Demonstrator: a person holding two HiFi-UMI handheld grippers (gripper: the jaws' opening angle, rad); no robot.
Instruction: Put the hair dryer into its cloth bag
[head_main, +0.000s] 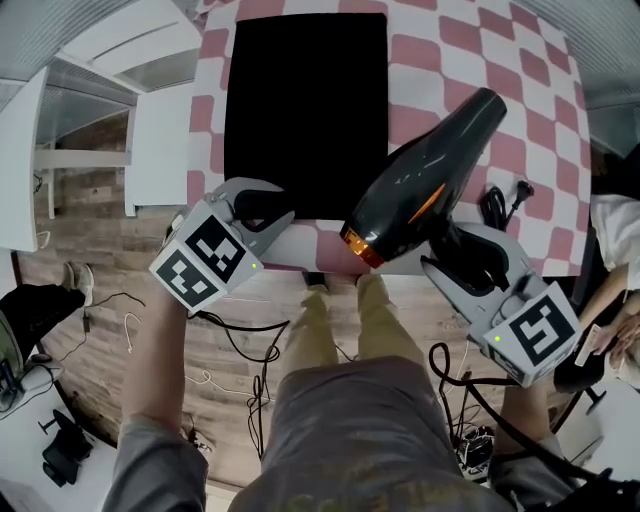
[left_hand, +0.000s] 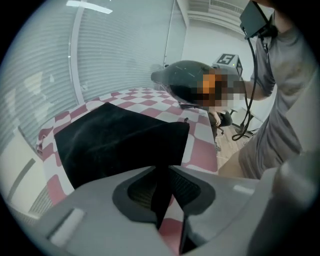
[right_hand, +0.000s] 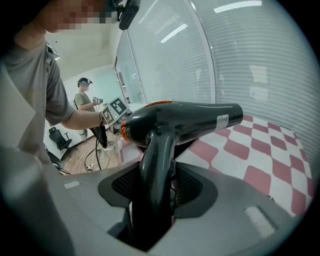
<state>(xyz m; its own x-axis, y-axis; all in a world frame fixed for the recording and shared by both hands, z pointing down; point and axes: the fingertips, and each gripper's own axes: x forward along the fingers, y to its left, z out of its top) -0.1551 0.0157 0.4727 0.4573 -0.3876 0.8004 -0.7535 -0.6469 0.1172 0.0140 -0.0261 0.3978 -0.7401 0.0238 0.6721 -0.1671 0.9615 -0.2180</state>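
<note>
Two items of the task, with two tongs and one table.

1. Hair dryer (head_main: 430, 180) (right_hand: 185, 120). Glossy dark grey body with a long, plain barrel. An orange ring circles the end nearer the person, and an orange streak runs along the flank. In the right gripper view a small pale label sits close to the far end. The handle curves down from the barrel. Location: held up off the table, to the right of the bag, with the barrel slanting from the near table edge towards the far right. The orange-ringed end lies near the bag's near right corner.

2. Cloth bag (head_main: 305, 110) (left_hand: 115, 140). Plain black rectangle, lying flat on the left-centre of the table. Its near edge lies at the near table edge.

3. Right tongs (head_main: 468, 255) (right_hand: 155, 190). Closed on the hair dryer's handle, with a ribbed pad pressed against each side.

4. Left tongs (head_main: 265, 215) (left_hand: 162, 192). Jaws drawn together at the bag's near edge. A thin dark fold, apparently the bag's fabric, is pinched between the pads.

5. Table (head_main: 520, 90). Covered in a red-and-white chequered cloth.

6. Black power cord (head_main: 497, 205). Rests on the table just right of the dryer, and its plug lies beside it.
</note>
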